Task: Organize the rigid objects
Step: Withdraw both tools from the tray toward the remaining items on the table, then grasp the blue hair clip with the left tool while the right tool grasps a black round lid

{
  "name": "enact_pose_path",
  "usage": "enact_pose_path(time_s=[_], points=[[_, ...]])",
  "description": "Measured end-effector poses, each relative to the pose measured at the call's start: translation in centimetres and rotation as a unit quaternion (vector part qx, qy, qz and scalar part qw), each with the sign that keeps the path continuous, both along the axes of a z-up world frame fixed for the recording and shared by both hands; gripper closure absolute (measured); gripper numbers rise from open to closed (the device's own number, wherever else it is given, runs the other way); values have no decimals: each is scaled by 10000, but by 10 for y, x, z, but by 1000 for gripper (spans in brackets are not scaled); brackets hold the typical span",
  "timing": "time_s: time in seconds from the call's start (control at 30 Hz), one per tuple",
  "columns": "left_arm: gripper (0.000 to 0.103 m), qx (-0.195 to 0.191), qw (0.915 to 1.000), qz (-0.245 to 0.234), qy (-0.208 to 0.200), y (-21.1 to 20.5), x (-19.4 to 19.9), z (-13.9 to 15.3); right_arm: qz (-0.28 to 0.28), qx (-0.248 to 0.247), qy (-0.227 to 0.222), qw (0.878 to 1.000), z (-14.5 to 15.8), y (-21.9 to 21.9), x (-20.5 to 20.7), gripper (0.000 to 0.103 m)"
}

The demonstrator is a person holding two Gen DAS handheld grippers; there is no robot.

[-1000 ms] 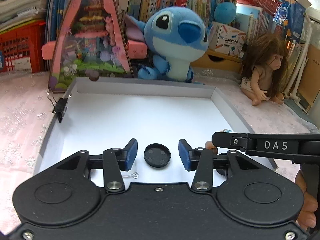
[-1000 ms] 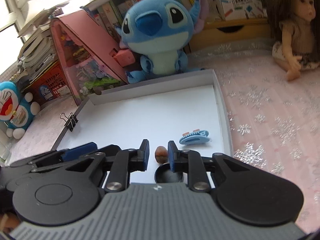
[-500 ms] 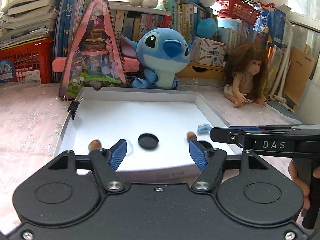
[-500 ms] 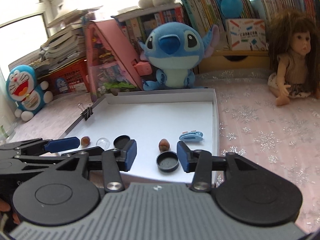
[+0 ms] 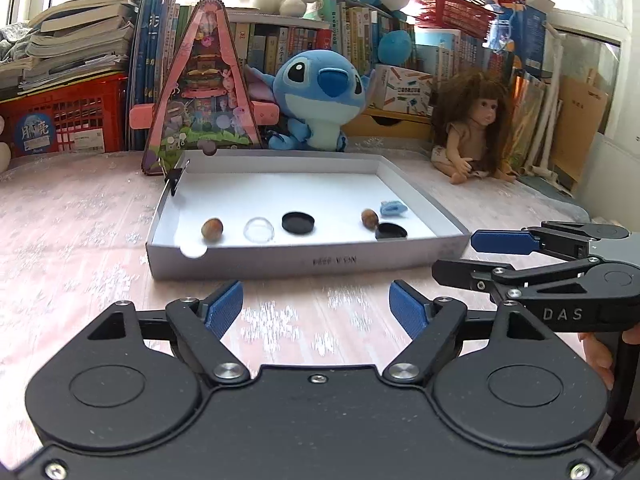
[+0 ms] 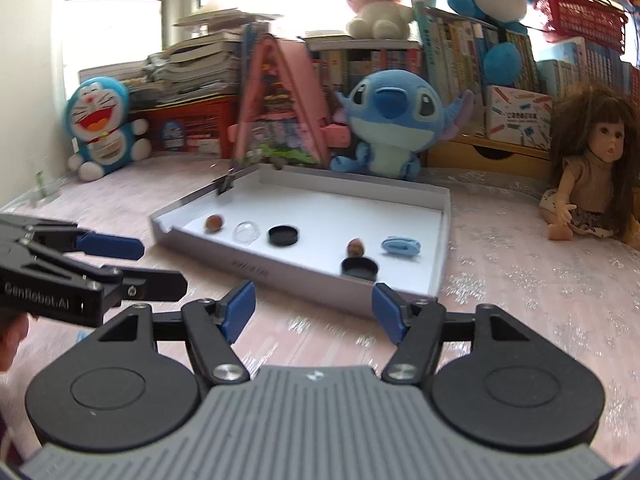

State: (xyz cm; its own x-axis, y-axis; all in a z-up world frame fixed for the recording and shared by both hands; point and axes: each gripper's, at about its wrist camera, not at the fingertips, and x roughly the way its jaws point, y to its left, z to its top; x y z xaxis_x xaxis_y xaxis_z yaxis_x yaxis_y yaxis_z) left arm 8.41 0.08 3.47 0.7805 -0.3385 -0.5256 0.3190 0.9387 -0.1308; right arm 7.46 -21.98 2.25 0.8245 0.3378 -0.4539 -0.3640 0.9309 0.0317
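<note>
Left wrist view: we hold the left gripper [image 5: 316,306] and right gripper [image 6: 314,306] before the white tray [image 5: 304,258], jaws just opened wide and empty. Inside lie two hazelnuts [image 5: 212,228], two black caps [image 5: 298,222], a clear dome [image 5: 259,230] and a blue clip [image 5: 394,209]. Bumping the tray's near wall could roll the nuts.

Both wrist views face the white tray [image 5: 256,258] from nearby.

Both the left gripper [image 5: 316,305] and right gripper [image 6: 313,306] have drawn back clear of the shallow white cardboard tray [image 5: 256,266], jaws just opened, nothing between them
</note>
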Motion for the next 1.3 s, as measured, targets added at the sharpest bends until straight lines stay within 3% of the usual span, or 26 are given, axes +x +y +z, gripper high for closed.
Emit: enact_pose_path(time_s=[0.2, 0.7, 1.07, 1.3], points=[[22, 49, 9999, -95, -57, 9, -27, -5, 192, 19, 26, 9998, -7, 0, -26, 24], [23, 215, 9997, -110, -63, 27, -72, -18, 66, 261, 291, 9992, -20, -19, -69, 23], [49, 207, 9997, -43, 159, 33, -76, -25, 124, 386, 424, 9983, -29, -14, -72, 23], [52, 302, 9993, 134, 151, 36, -75, -27, 170, 521, 446, 9975, -31, -18, -72, 23]])
